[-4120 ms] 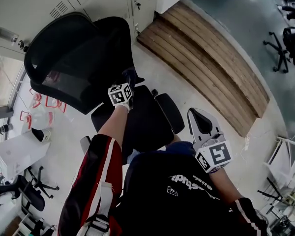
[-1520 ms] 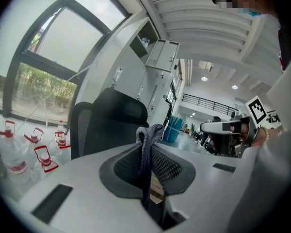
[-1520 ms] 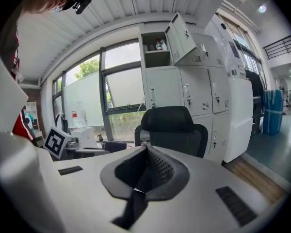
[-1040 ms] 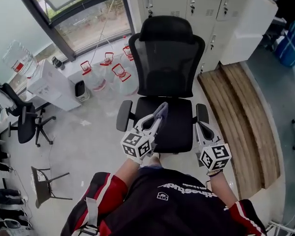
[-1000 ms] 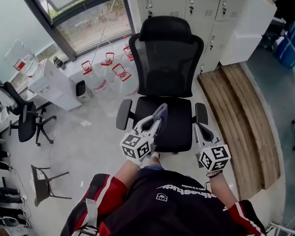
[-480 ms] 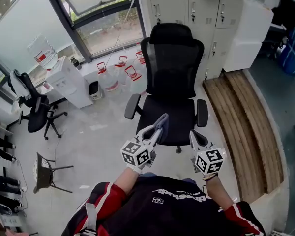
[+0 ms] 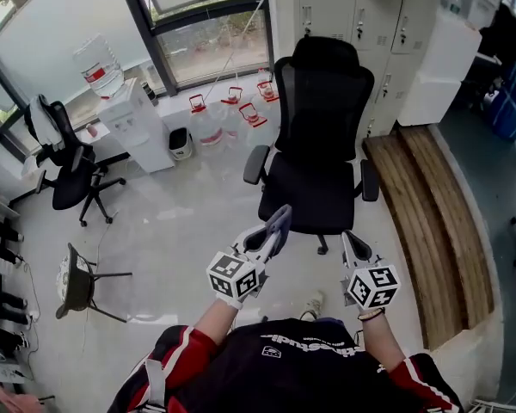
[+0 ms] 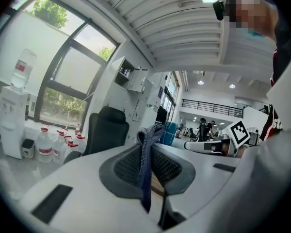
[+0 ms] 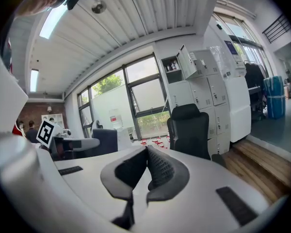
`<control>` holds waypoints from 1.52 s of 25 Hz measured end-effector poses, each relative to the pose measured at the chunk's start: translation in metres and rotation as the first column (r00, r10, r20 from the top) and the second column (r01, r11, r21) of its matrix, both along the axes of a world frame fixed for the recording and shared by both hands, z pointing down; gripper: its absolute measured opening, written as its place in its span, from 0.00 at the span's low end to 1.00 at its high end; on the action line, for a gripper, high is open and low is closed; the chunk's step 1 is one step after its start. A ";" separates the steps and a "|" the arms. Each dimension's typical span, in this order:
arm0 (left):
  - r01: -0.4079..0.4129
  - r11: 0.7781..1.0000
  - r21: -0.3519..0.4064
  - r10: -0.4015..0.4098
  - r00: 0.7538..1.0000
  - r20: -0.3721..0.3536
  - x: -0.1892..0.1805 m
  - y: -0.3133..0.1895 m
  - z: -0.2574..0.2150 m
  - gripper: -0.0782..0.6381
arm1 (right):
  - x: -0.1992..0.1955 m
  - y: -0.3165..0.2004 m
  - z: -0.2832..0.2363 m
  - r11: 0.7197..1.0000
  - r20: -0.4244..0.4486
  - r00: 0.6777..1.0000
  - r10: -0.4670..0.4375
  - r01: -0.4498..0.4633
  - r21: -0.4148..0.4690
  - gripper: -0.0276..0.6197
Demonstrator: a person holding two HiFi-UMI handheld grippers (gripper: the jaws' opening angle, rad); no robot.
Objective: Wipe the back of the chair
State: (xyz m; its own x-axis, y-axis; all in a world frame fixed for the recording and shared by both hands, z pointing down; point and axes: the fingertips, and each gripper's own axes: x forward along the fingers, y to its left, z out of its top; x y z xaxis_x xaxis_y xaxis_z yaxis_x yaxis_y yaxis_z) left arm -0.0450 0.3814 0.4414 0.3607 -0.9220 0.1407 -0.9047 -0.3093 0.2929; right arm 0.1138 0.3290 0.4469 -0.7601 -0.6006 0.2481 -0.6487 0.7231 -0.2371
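Your left gripper [image 7: 272,232] is pinching a bluish cloth [image 8: 146,165]: a folded strip stands up between its jaws and pokes past the tips. Your right gripper [image 7: 351,248] has its jaws pressed together on nothing. The black chair [image 7: 320,198] stands ahead of both claws, well apart, seat toward you. The cloth looks light and limp, so it should drag flat over the mesh backrest [image 7: 327,101], and the pinch low on the fold seems enough. The chair will likely roll or swivel under pressure, so 1 steadying hold with the right claw on the armrest [image 7: 369,179] nearest it would probably help.
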 end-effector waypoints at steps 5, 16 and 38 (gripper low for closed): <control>0.020 0.999 0.049 -0.023 0.996 0.081 -0.037 0.107 -0.023 0.19 | -0.005 0.092 -0.019 0.997 0.027 0.997 0.067 -0.068 0.042 0.07; -0.047 0.991 0.127 0.039 0.997 0.062 -0.016 0.224 -0.083 0.19 | -0.001 0.234 -0.060 0.991 -0.004 0.997 0.079 -0.078 0.106 0.06; -0.152 0.976 0.156 0.153 0.988 0.009 0.034 0.267 -0.088 0.19 | 0.020 0.295 -0.082 0.976 -0.041 0.990 0.137 -0.128 0.179 0.06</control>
State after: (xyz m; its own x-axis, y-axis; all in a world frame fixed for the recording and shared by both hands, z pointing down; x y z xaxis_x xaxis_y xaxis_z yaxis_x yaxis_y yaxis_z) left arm -0.0112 0.6487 0.3529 0.4991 -0.8665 -0.0015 -0.8426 -0.4857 0.2325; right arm 0.1342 0.6243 0.3644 -0.6595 -0.7328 0.1675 -0.7498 0.6571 -0.0775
